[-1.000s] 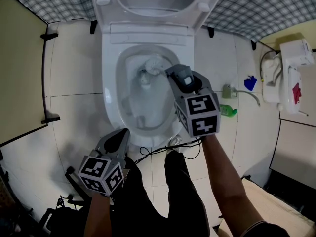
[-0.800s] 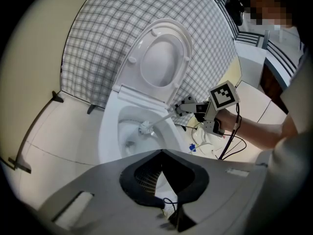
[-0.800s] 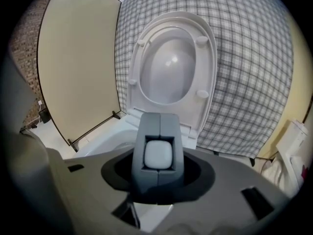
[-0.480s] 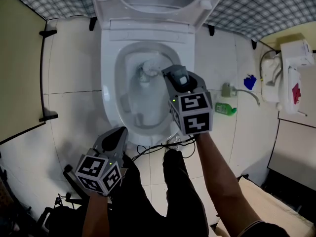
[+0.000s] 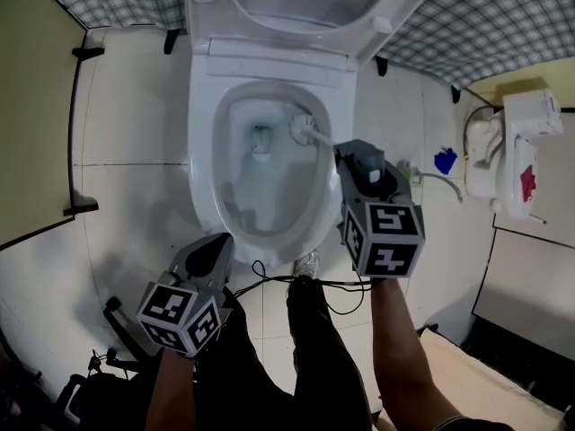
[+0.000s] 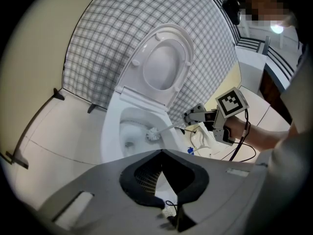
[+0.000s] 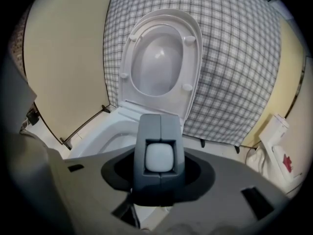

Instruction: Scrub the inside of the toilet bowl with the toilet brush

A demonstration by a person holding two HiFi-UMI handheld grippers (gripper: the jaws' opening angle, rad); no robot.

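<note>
One toilet bowl (image 5: pixel 199 151), one toilet brush (image 5: pixel 304 130) and two tools are counted. The bristle head is seen inside the bowl, close under the rim at 2 o'clock. The handle is pinched by the right tool (image 5: pixel 346 151), which is angled downward from 4 o'clock. The left tool (image 5: pixel 214 245) is held at 7 o'clock, its jaws pressed together on nothing.

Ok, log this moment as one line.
right gripper: shut on toilet brush | brush head: inside toilet bowl, right rear wall | left gripper: shut, empty, outside bowl
</note>
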